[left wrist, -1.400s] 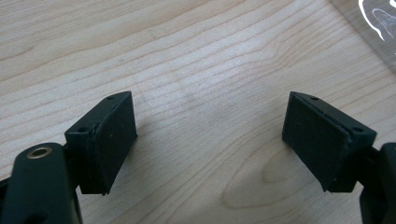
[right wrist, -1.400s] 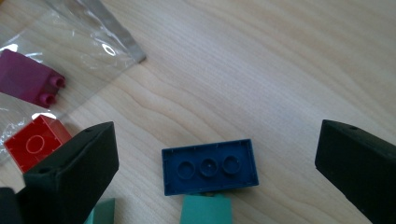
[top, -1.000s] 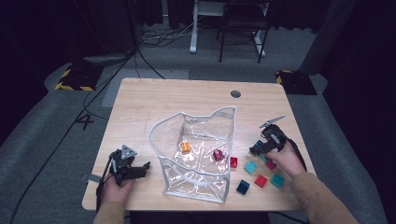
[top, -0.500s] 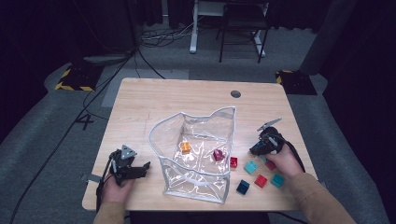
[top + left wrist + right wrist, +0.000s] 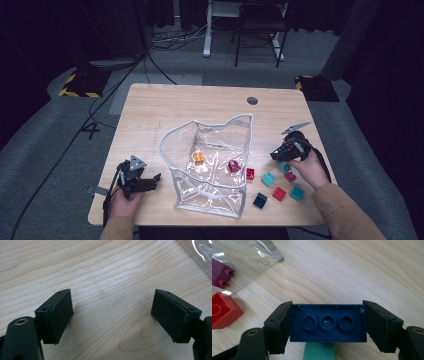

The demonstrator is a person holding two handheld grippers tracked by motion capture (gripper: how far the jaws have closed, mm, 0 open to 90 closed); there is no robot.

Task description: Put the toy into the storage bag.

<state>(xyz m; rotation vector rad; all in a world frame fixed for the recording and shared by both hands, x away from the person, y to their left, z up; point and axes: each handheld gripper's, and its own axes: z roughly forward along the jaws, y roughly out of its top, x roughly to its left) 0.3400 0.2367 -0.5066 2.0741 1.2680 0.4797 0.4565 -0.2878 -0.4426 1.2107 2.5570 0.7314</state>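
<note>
Resting on the pale wooden table [image 5: 150,115] left of the clear plastic pouch [image 5: 212,167], my left gripper [image 5: 150,180] has its fingers [image 5: 58,315] spread wide with bare wood between them. Inside that pouch lie a small orange brick [image 5: 199,157] and a magenta brick [image 5: 233,165]. Just right of the pouch sit a red brick [image 5: 250,173], then teal, dark red and navy ones scattered near my right hand [image 5: 310,167]. My right gripper [image 5: 327,326] has just closed its fingers [image 5: 278,327] onto the ends of a dark blue rectangular plastic brick [image 5: 328,323], hollow underside facing the camera, held above the table right of the pouch, over a teal brick [image 5: 318,352].
</note>
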